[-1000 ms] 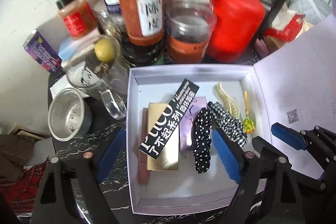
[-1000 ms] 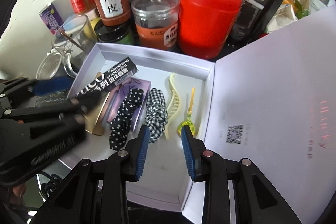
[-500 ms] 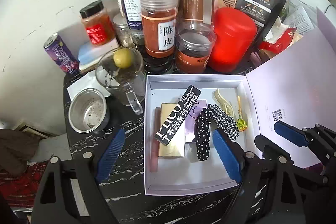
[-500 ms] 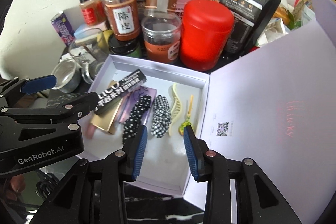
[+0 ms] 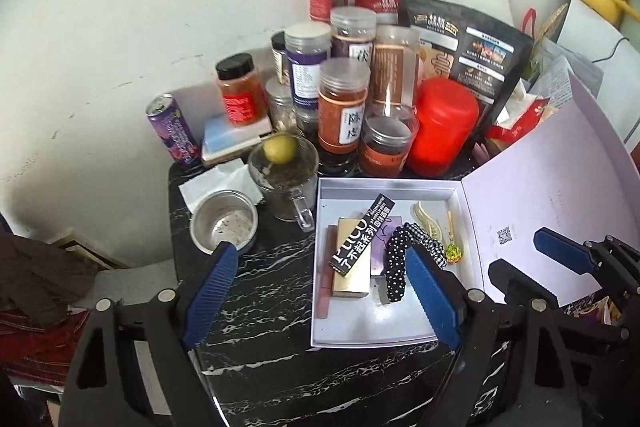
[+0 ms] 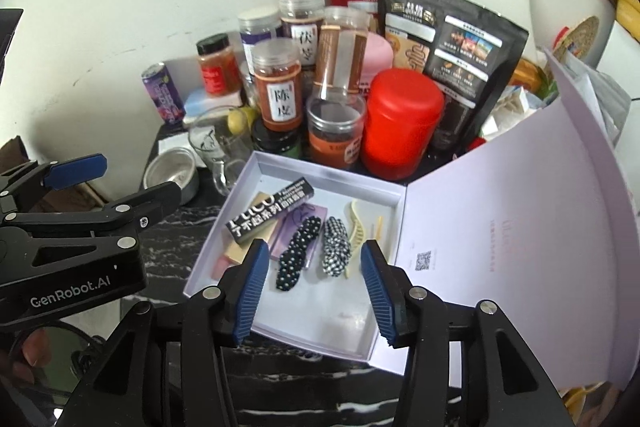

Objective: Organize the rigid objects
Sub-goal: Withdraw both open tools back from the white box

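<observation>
Your left gripper (image 5: 320, 291) and right gripper (image 6: 314, 287) hover released above the box (image 6: 320, 179): two scrunchies (image 6: 298, 253), one claw clip (image 6: 357, 227).

A red canister (image 5: 443, 126) stands among spice jars (image 5: 343, 105), beside a glass mug (image 5: 285, 179).

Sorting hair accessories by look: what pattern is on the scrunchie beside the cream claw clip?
Black-and-white gingham check; the scrunchie shows best in the right wrist view.
</observation>
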### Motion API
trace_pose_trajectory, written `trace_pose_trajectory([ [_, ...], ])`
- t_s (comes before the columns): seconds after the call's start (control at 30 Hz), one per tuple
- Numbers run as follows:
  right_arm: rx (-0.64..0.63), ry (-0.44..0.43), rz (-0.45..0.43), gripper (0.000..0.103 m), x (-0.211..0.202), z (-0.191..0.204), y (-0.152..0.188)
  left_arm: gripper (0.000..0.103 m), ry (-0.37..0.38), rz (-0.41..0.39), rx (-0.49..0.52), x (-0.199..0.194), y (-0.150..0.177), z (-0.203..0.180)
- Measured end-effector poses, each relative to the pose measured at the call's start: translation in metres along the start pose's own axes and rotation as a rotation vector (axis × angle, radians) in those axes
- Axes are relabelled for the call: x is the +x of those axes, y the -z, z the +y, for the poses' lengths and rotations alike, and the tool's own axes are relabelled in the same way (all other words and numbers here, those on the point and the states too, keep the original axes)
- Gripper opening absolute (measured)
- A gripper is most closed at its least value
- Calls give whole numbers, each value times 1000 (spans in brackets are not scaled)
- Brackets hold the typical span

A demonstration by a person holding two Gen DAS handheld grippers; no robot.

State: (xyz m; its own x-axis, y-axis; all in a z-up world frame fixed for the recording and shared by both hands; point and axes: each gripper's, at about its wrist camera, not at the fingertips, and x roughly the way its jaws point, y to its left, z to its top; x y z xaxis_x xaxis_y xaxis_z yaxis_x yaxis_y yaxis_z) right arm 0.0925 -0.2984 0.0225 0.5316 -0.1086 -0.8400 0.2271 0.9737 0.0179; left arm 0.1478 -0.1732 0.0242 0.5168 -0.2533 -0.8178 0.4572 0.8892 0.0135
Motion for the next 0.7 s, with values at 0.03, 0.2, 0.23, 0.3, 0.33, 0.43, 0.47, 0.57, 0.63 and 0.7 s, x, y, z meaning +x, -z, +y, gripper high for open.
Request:
trace_pose_trajectory([
  [0.03,-2,0,-9,53,-6,2,1,87,-6,-13,-3,-7,1,2],
  [0.2,-3,-13,-45,60,-29,11,5,87,-29,-54,-8,-33,7,11],
  [0.23,-3,-17,-49,61,-33,12,7,87,-28,-59,-12,-38,9,13],
  [0.3,-6,-16,-56,63,-41,16,10,87,-31,-67,-17,-46,13,16],
  [0.33,-9,-15,-59,64,-44,17,12,87,-34,-71,-18,-50,15,17],
  [0.43,-14,-18,-70,65,-56,22,18,87,-37,-78,-17,-64,24,19],
  [0.47,-16,-18,-74,65,-60,24,21,87,-38,-80,-16,-67,26,20],
  [0.57,-19,-17,-83,66,-71,28,28,87,-45,-80,-24,-78,37,22],
  [0.63,-19,-16,-84,66,-76,29,31,87,-47,-75,-31,-82,42,23],
  [0.7,-20,-15,-87,66,-83,30,37,87,-55,-69,-37,-87,49,25],
])
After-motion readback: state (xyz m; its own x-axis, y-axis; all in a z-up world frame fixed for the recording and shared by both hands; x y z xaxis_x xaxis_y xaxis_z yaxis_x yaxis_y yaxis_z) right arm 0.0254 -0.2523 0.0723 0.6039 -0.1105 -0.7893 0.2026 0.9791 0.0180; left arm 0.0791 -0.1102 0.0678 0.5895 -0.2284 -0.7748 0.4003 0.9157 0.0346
